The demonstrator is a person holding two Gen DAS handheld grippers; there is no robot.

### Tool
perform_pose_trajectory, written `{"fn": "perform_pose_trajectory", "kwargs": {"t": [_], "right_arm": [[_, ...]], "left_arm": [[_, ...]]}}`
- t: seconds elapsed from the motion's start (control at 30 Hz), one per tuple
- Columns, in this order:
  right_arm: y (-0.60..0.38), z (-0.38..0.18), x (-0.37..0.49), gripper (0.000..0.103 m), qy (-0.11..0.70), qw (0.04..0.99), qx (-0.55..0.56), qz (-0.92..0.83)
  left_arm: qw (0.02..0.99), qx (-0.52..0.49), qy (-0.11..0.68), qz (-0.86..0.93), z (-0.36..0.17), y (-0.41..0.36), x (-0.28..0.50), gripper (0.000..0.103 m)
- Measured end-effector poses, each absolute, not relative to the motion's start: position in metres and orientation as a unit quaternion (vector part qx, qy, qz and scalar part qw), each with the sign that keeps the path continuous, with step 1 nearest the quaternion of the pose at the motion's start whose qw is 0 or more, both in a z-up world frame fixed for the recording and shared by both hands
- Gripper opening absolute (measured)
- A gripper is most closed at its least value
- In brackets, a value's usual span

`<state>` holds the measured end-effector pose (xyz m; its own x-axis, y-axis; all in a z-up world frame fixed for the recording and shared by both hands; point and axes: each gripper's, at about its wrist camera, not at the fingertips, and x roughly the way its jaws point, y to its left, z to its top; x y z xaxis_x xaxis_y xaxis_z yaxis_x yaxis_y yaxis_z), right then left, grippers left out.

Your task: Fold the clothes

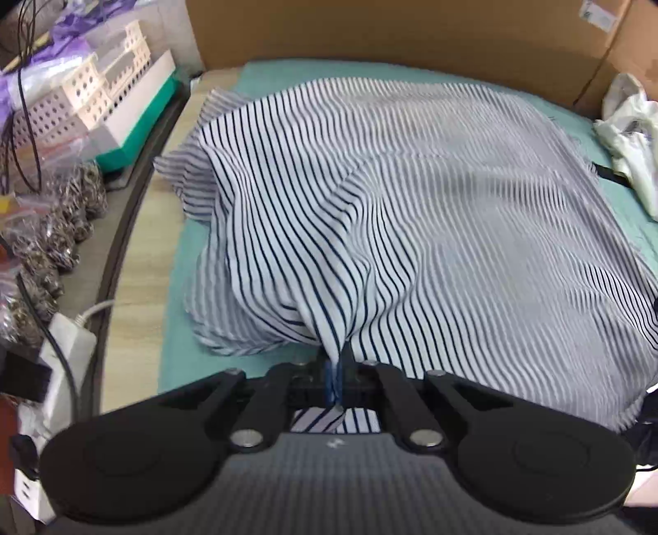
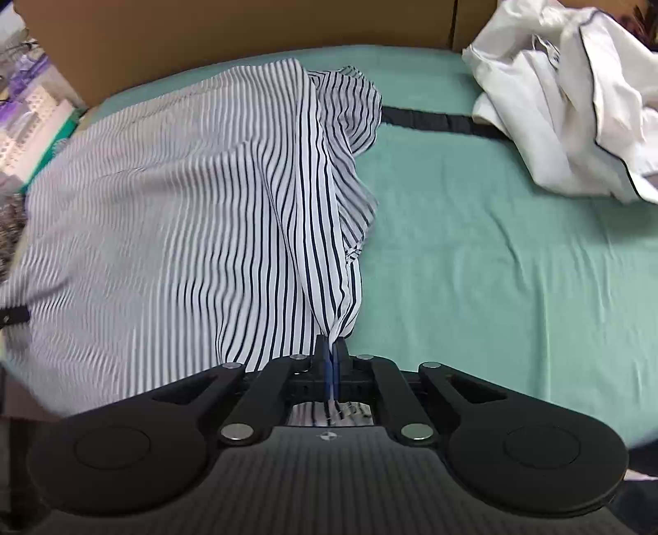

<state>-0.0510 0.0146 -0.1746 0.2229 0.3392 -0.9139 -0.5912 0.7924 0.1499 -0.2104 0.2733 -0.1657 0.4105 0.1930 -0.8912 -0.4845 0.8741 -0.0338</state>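
Observation:
A white shirt with dark thin stripes (image 1: 411, 197) lies spread over a teal cloth (image 1: 181, 329) on the table. My left gripper (image 1: 338, 362) is shut on a bunched edge of the shirt at its near left side, lifting it into a ridge. In the right wrist view the same striped shirt (image 2: 172, 214) fills the left half. My right gripper (image 2: 331, 350) is shut on the shirt's near right edge, with fabric pulled up in a fold above the fingers. Shirt cloth shows behind both pairs of closed fingers.
A crumpled white garment (image 2: 575, 103) lies at the far right on the teal cloth (image 2: 493, 247), with a black strap (image 2: 432, 119) beside it. Cardboard boxes (image 1: 390, 29) stand behind. Left of the table are perforated baskets (image 1: 82, 94), a white-green box, bagged items (image 1: 61, 222) and cables.

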Motion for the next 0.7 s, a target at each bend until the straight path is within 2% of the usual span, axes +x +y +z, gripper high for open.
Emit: {"fn": "perform_pose_trajectory", "kwargs": {"t": [0.13,0.23,0.3,0.33,0.37,0.4,0.47,0.5,0.53,0.57,0.6,0.63,0.7], "right_arm": [[-0.014,-0.167,-0.08,0.001,0.582,0.741,-0.127,0.31],[-0.018,-0.18,-0.09,0.002,0.599,0.722,-0.142,0.315],[-0.013,-0.189,-0.091,0.02,0.606,0.713,-0.158,0.317],[-0.008,-0.189,-0.087,0.026,0.619,0.696,-0.166,0.325],[-0.003,-0.19,-0.084,0.033,0.632,0.678,-0.175,0.333],[0.002,-0.186,-0.08,0.033,0.633,0.671,-0.183,0.34],[0.012,-0.162,-0.071,0.035,0.585,0.703,-0.199,0.353],[0.019,-0.15,-0.063,0.041,0.559,0.725,-0.191,0.354],[0.028,-0.14,-0.052,0.047,0.538,0.744,-0.173,0.355],[0.039,-0.133,-0.038,0.06,0.524,0.758,-0.149,0.358],[0.053,-0.129,-0.019,0.069,0.512,0.77,-0.126,0.36],[0.071,-0.126,-0.004,0.069,0.501,0.78,-0.107,0.359],[0.105,-0.123,0.021,0.068,0.48,0.799,-0.088,0.351]], "left_arm": [[0.823,-0.138,0.521,0.179,-0.154,0.269,-0.23,0.001],[0.807,-0.145,0.55,0.157,-0.177,0.265,-0.231,0.007],[0.792,-0.152,0.579,0.122,-0.193,0.261,-0.232,0.023],[0.79,-0.137,0.587,0.112,-0.194,0.257,-0.235,0.035],[0.789,-0.12,0.594,0.104,-0.193,0.252,-0.239,0.035],[0.793,-0.103,0.591,0.104,-0.188,0.251,-0.243,0.036],[0.808,-0.096,0.57,0.112,-0.169,0.262,-0.244,0.042],[0.818,-0.098,0.554,0.118,-0.158,0.272,-0.242,0.046],[0.831,-0.096,0.532,0.128,-0.147,0.284,-0.234,0.058],[0.844,-0.094,0.509,0.14,-0.137,0.297,-0.224,0.075],[0.855,-0.088,0.488,0.154,-0.13,0.311,-0.211,0.082],[0.86,-0.082,0.476,0.167,-0.129,0.328,-0.194,0.096],[0.866,-0.072,0.455,0.195,-0.129,0.363,-0.157,0.096]]}}
